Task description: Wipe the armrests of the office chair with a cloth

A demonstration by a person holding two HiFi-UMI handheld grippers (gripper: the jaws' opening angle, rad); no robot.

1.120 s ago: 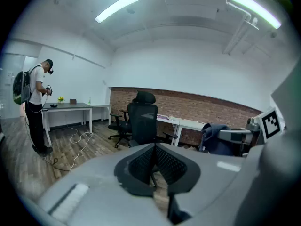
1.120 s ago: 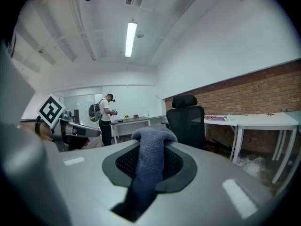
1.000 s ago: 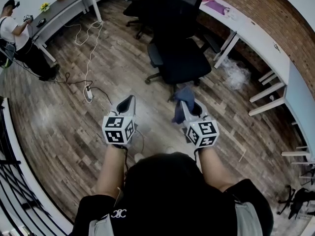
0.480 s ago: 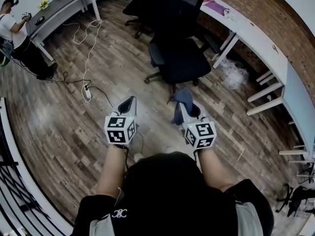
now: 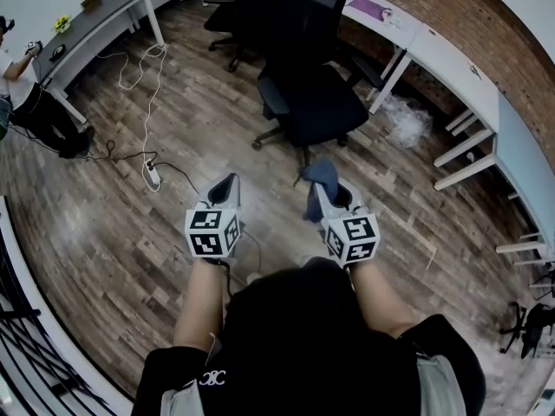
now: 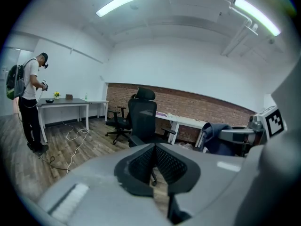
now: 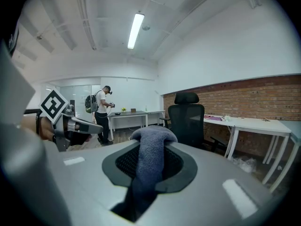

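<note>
Right claw clamps cloth, long axis along jaws, toward office chair; left claw closed.

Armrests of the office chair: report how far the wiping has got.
Done: the cloth is clamped in the right claw. In hand: both claws hover short of the office chair; the left claw is shut and empty. Left: nothing touches either armrest, so all the wiping remains.

wood plank floor, brick wall (white desks along it).
</note>
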